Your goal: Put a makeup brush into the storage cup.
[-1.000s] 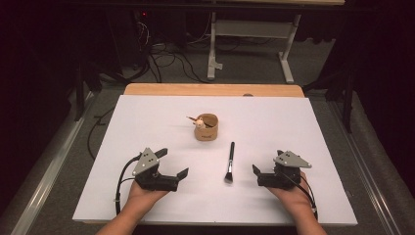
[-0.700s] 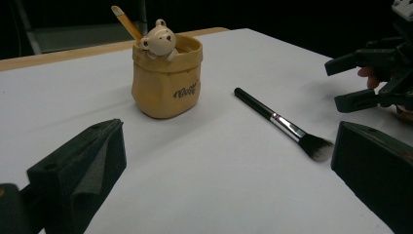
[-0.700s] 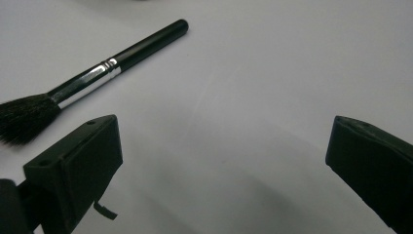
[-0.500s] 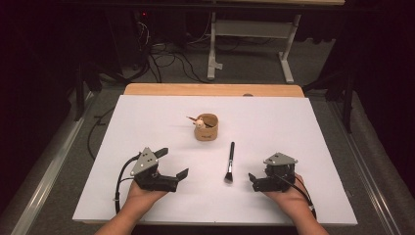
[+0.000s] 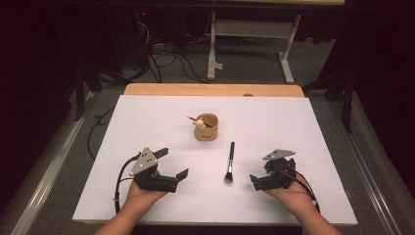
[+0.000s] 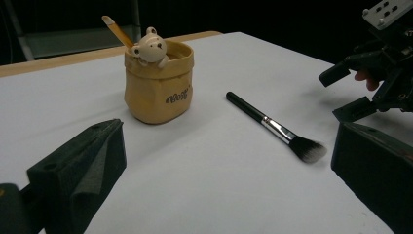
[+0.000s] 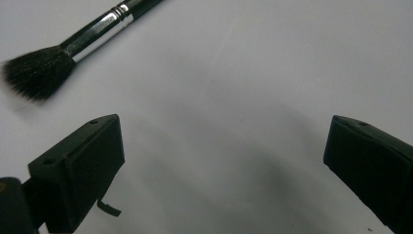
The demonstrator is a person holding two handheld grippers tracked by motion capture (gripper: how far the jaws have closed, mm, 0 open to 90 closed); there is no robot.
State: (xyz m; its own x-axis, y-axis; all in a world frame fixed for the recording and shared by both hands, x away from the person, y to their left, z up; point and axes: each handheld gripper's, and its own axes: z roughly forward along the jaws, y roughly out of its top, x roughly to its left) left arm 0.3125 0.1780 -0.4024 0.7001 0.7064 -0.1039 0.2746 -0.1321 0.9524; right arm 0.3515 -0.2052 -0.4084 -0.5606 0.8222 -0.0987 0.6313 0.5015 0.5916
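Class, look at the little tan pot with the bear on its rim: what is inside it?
A yellow pencil leans out of the tan pot, beside the bear. The pot's wall hides its lower end and anything else inside.

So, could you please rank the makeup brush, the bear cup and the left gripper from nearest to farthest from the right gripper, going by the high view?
From the right gripper:
1. Makeup brush, just to its left.
2. Bear cup, farther up the table.
3. Left gripper, across at the left side.

A black-handled makeup brush [image 5: 229, 162] lies on the white table [image 5: 313, 127], just in front and right of a tan bear-faced pot [image 5: 206, 127]; left gripper [image 5: 169, 164] sits left of it, right gripper [image 5: 260, 172] right.
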